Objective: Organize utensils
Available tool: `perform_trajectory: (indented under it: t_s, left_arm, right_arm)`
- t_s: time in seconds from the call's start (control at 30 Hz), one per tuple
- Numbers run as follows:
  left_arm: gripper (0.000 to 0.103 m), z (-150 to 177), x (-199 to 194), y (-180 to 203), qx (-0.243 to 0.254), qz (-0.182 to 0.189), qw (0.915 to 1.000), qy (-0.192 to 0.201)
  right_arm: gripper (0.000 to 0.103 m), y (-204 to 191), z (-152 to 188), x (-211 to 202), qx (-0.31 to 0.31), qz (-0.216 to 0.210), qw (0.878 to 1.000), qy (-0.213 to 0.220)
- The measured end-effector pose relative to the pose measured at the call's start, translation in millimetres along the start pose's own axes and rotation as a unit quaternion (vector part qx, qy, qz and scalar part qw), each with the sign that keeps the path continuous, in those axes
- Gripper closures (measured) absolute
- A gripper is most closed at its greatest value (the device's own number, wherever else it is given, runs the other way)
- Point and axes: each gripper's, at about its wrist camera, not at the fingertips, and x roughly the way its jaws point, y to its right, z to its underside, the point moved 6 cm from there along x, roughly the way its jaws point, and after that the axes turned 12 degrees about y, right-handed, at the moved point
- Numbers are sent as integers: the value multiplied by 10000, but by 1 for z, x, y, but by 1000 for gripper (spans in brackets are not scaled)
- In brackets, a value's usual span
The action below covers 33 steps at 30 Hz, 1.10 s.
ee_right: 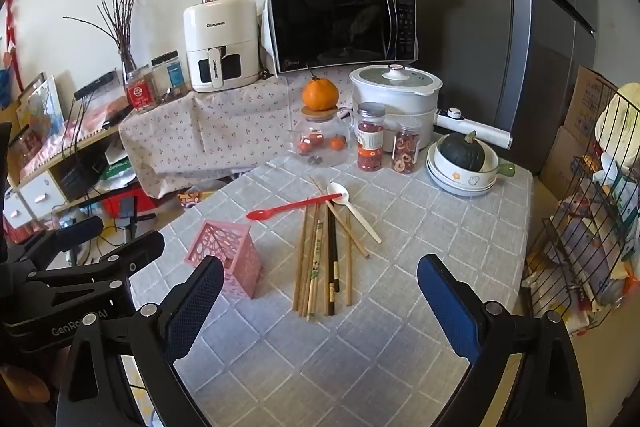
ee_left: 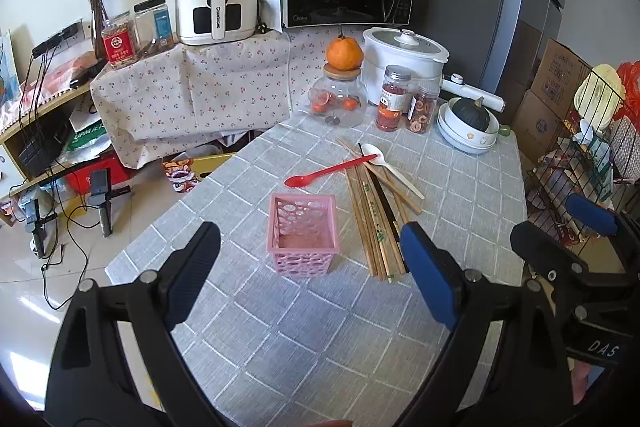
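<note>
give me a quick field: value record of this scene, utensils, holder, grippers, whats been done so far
holder: pink basket, upright on the grey tablecloth, nothing in it
chopsticks: loose pile of chopsticks right of the basket
red spoon: lying across the pile's far end
white spoon: on the chopsticks, bowl toward the jars
left gripper: jaws open, holding nothing
right gripper: jaws open, holding nothing
progress: no utensil sorted yet
</note>
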Motion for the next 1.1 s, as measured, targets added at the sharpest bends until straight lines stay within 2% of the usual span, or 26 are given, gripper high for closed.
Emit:
perform_trajectory:
  t_s: [1.1]
  left_arm:
    - [12,5,0,0,-76,47,9999,-81]
  right_arm:
    - [4,0,2,3,2,29,10000,-35]
